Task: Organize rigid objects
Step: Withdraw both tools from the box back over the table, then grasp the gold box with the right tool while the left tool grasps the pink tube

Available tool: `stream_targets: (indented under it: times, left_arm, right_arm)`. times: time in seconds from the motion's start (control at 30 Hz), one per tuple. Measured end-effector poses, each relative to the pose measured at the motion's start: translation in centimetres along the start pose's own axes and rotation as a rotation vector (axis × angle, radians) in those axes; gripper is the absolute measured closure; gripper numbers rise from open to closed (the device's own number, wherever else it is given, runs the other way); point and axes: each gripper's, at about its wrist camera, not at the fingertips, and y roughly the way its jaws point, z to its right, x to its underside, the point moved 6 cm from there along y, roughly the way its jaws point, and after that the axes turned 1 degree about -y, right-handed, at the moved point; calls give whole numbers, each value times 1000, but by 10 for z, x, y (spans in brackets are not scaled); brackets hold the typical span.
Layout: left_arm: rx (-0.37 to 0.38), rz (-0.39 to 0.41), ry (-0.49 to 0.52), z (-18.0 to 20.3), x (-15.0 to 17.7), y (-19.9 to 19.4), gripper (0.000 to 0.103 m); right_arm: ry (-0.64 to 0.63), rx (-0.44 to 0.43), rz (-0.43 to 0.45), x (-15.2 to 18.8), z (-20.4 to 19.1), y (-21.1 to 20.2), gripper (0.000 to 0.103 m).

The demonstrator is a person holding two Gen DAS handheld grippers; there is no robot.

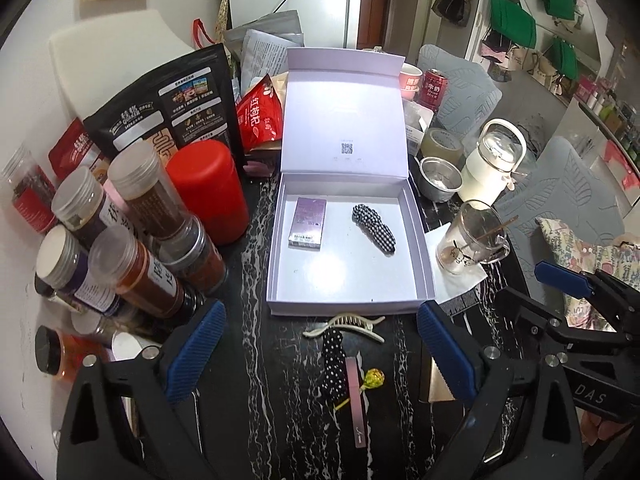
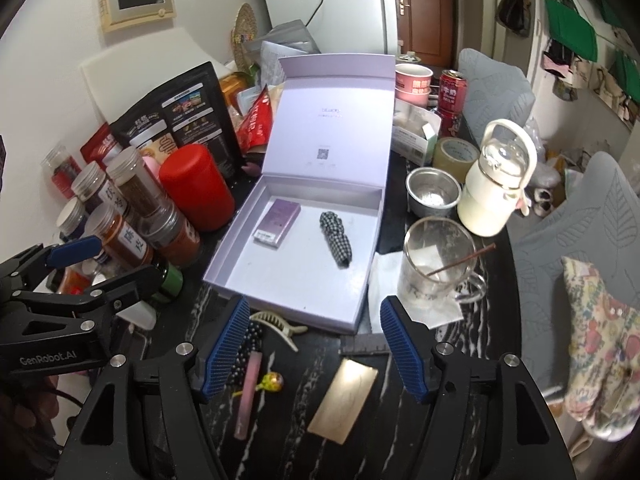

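Box: the white gift box (image 1: 424, 248) sat open in the middle of the dark marble table (image 1: 256, 264), lid (image 1: 344, 120) flipped up at the back.
Inside the box: just two things, a small purple packet (image 1: 307, 222) on the left and a black-and-white checkered hair clip (image 1: 373, 229) to its right, apart from each other.
Waiting in front: right against the box's near wall lay a cream claw clip (image 1: 347, 326), and touching it a polka-dot hair piece (image 1: 334, 364), a pink flat clip (image 1: 356, 400) and a little yellow lollipop (image 1: 370, 380), all bunched up.
Gold card: a shiny gold rectangle (image 2: 345, 400) lay on the table a bit to the right of that bunch.
Left gripper (image 1: 320, 354): empty, blue pads spread wide, hovering over the clip bunch.
Right gripper (image 2: 314, 350): also empty and spread wide, low over the table with the gold card between its fingers.
Left of box: a red canister (image 1: 208, 192) and a pile of spice jars (image 1: 132, 236).
Right of box: a glass mug (image 1: 472, 238) with a stick in it, a small metal bowl (image 1: 440, 178) and a white bottle (image 1: 494, 164).
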Motion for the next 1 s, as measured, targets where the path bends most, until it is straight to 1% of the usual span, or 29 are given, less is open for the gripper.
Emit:
stream_targets:
  times: [0.13, 0.43, 0.63, 0.77, 1.0]
  left_arm:
    - [-7, -12, -3, 0, 11, -2, 5]
    - [-5, -58, 35, 9, 39, 5, 5]
    - [15, -95, 42, 14, 60, 14, 5]
    - [14, -115, 57, 18, 71, 21, 5]
    - [32, -150, 66, 25, 89, 39, 5]
  right_arm:
    - [11, -6, -13, 12, 0, -3, 34]
    - [22, -17, -46, 39, 0, -1, 34]
    - [38, -22, -79, 58, 3, 8, 34]
    - [47, -23, -106, 70, 6, 14, 34]
    - [60, -21, -141, 91, 15, 27, 34]
